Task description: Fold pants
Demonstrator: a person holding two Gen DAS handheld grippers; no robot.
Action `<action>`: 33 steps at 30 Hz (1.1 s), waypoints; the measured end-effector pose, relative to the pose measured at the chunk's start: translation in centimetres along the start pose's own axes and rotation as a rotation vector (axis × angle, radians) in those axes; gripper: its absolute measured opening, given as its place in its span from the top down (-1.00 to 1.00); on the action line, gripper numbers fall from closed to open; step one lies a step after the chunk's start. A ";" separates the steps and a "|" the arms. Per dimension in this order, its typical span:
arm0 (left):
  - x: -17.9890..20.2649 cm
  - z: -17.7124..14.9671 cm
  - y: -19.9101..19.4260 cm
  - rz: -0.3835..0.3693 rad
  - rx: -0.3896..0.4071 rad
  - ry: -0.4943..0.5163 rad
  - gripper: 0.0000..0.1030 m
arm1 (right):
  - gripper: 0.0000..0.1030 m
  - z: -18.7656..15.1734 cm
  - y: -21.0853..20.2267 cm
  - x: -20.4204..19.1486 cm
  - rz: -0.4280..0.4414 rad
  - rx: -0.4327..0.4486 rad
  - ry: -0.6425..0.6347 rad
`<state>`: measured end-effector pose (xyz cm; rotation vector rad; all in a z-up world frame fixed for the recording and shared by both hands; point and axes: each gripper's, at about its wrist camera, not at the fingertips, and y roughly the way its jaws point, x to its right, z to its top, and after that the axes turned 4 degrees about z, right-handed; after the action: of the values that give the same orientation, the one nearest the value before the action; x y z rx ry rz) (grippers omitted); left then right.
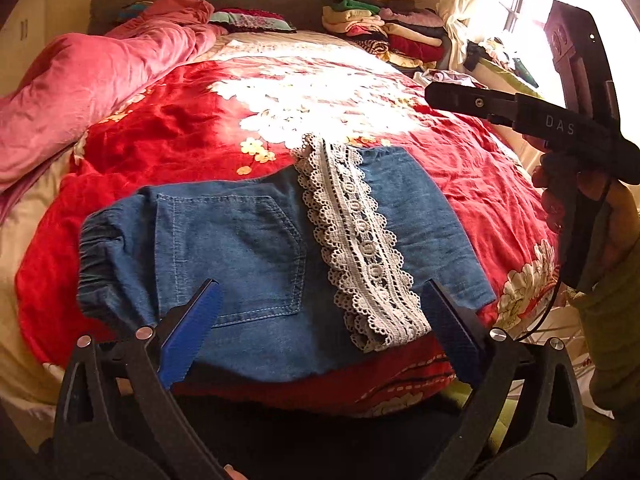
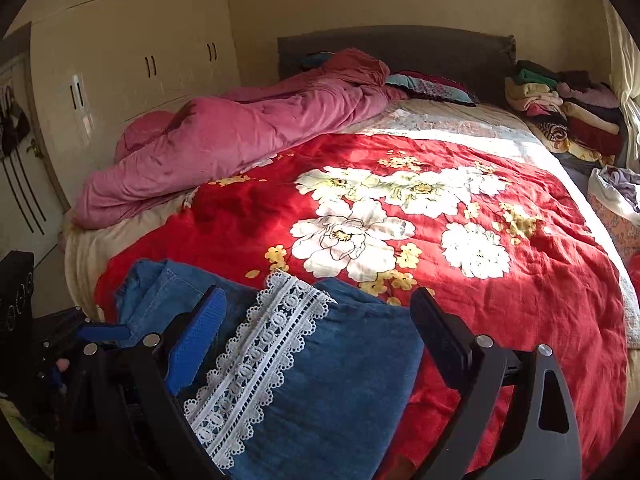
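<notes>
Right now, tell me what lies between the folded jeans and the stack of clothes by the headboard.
Only the red floral bedspread and pale bedding beyond it lie between the jeans and the stack of clothes. The right wrist view shows it best.

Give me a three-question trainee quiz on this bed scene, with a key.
1. True or false: the left gripper is clamped on the denim pants.
2. The white lace strip lies: A) on the pink quilt, B) across the folded pants, C) on the stack of folded clothes.
3. Fill in: the pants rest on a red bedspread printed with white ______.

Key:
1. False. Its jaws stand wide open above the pants and grip nothing; the right gripper is open too.
2. B. The pink quilt and the stack of folded clothes are further up the bed.
3. flowers.
</notes>
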<state>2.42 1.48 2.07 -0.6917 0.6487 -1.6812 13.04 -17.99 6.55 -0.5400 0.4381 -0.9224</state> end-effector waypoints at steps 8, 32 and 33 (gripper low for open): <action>-3.1 -0.5 -1.6 0.034 0.032 -0.061 -0.81 | -0.80 1.5 1.2 -3.5 0.047 -0.014 -0.061; -11.3 -2.9 -1.0 0.155 -0.022 -0.278 -0.81 | -0.80 2.4 10.2 -11.3 0.183 -0.182 -0.211; -11.6 -3.0 -0.8 0.155 -0.028 -0.297 -0.81 | -0.80 2.4 10.6 -11.6 0.185 -0.190 -0.219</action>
<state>1.75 13.19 -0.65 -0.8690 0.5012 -1.3949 14.83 -2.50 3.40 -0.7528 0.3718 -0.6388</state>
